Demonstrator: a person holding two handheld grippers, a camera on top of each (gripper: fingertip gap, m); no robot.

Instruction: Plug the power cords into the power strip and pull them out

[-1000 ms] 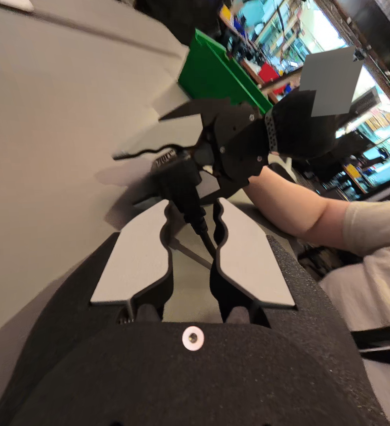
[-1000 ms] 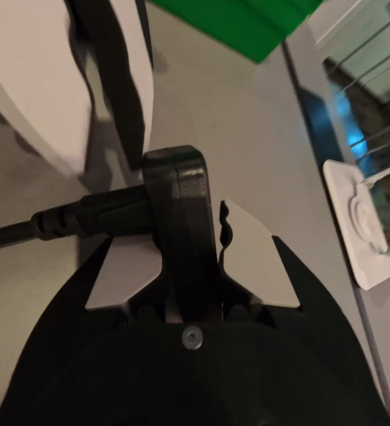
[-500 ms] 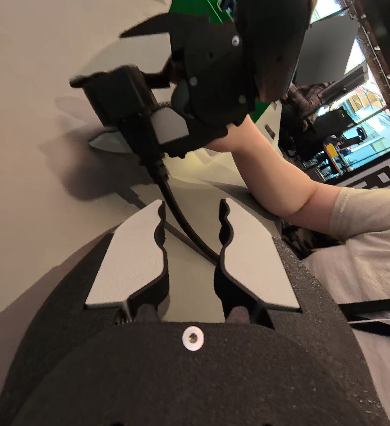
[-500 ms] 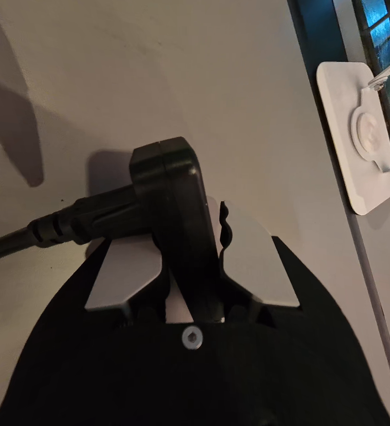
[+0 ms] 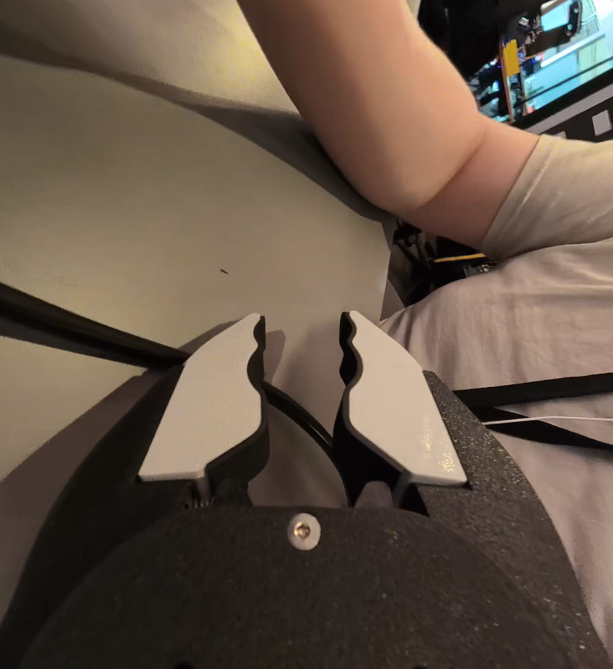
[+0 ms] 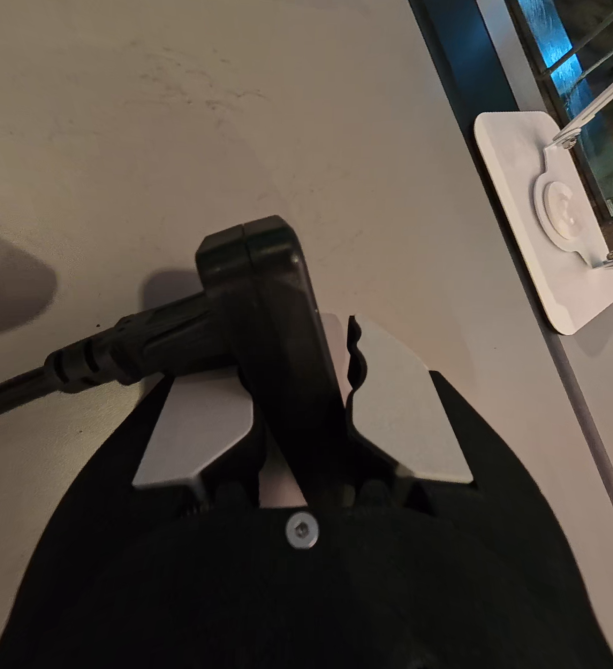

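**Right gripper clamps the black plug; left gripper empty over the cord**

In the right wrist view, the right gripper [image 6: 328,362] has its two fingers closed against a black plug [image 6: 261,289], which stands up between them and leans toward 11 o'clock. The plug's strain relief and black cord [image 6: 19,387] run off toward 9 o'clock, above the beige table [image 6: 225,126]. A white mounting plate [image 6: 537,224] with thin metal rods sits on the table's edge at 2 o'clock, well apart from the plug.

In the left wrist view, the left gripper [image 5: 301,340] has its fingers apart with nothing gripped between them. The cord [image 5: 62,325] (the same black one, as far as can be told) comes in from 9 o'clock, passes under the left finger and curves through the gap near the fingers' base. A person's bare forearm [image 5: 388,119] crosses at 1 o'clock over the table, with a pale sleeve [image 5: 566,188] at 3 o'clock. The power strip is in neither view.
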